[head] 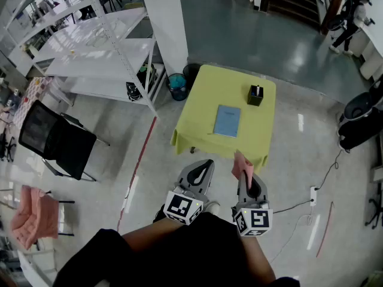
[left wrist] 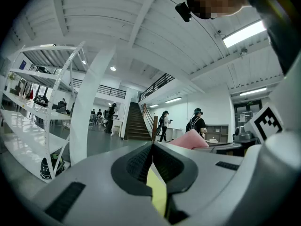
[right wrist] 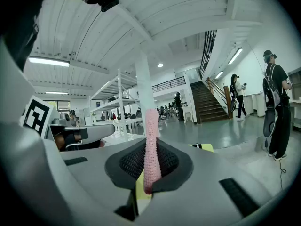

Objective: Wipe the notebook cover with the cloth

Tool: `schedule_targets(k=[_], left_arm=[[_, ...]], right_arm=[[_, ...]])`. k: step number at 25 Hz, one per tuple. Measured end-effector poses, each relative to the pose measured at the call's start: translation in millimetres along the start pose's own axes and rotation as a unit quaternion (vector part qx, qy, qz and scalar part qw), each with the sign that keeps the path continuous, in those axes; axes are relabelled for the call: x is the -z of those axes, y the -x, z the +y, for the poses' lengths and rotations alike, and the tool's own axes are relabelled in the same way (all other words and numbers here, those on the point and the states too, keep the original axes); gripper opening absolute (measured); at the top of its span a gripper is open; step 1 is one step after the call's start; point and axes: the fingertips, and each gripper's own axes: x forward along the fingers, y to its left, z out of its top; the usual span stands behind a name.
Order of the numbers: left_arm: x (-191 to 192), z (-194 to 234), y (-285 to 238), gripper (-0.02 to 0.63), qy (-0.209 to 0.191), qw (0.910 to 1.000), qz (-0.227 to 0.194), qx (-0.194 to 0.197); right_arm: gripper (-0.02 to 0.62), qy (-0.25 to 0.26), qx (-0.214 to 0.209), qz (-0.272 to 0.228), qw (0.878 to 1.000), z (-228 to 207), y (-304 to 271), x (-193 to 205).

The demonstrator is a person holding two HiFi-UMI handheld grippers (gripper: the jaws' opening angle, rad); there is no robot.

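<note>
A blue notebook (head: 227, 121) lies flat near the middle of the yellow-green table (head: 203, 115), well ahead of both grippers. My right gripper (head: 246, 176) is shut on a pink cloth (head: 242, 164), which sticks up from its jaws just short of the table's near edge. In the right gripper view the cloth (right wrist: 151, 140) stands as a thin upright strip pinched between the black pads (right wrist: 129, 163). My left gripper (head: 206, 162) hangs beside it on the left, shut with nothing in it (left wrist: 151, 150). The cloth (left wrist: 190, 139) shows to its right.
A small black box (head: 255, 94) stands at the table's far right. A white shelving rack (head: 102, 46) and white pillar (head: 164, 23) stand at left, with a blue bin (head: 177, 86) near the table. A black chair (head: 57, 139), a pink chair (head: 35, 215) and a floor cable (head: 311, 196) surround me.
</note>
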Motion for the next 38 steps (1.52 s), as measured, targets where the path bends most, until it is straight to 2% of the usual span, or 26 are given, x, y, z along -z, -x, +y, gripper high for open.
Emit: schedule_targets(k=[4, 9, 14, 19, 25, 32, 38], left_arm=[[-1, -1, -8, 0.015, 0.0, 1.0, -0.002, -0.003], [8, 9, -6, 0.015, 0.018, 0.9995, 0.001, -0.025], [17, 21, -22, 0.015, 0.005, 0.9988, 0.019, -0.045], [23, 31, -54, 0.015, 0.007, 0.9992, 0.027, -0.03], [35, 60, -101, 0.015, 0.012, 0.9986, 0.044, -0.027], [34, 115, -178, 0.015, 0.058, 0.9969, 0.053, -0.005], [21, 161, -235, 0.015, 0.069, 0.9963, 0.049, 0.019]], right_arm=[[0.038, -0.019, 0.003, -0.014, 1.0, -9, 4, -9], [0.038, -0.034, -0.009, -0.009, 0.999, -18, 1, 3], [0.038, -0.042, -0.002, -0.003, 0.999, -34, -6, 8], [0.038, -0.039, 0.016, -0.002, 0.999, -52, -29, 6], [0.038, -0.032, 0.021, 0.021, 0.999, -69, -74, 8], [0.038, -0.016, 0.023, 0.057, 0.998, -90, -151, -8], [0.038, -0.027, 0.083, 0.083, 0.993, -116, -219, -28]])
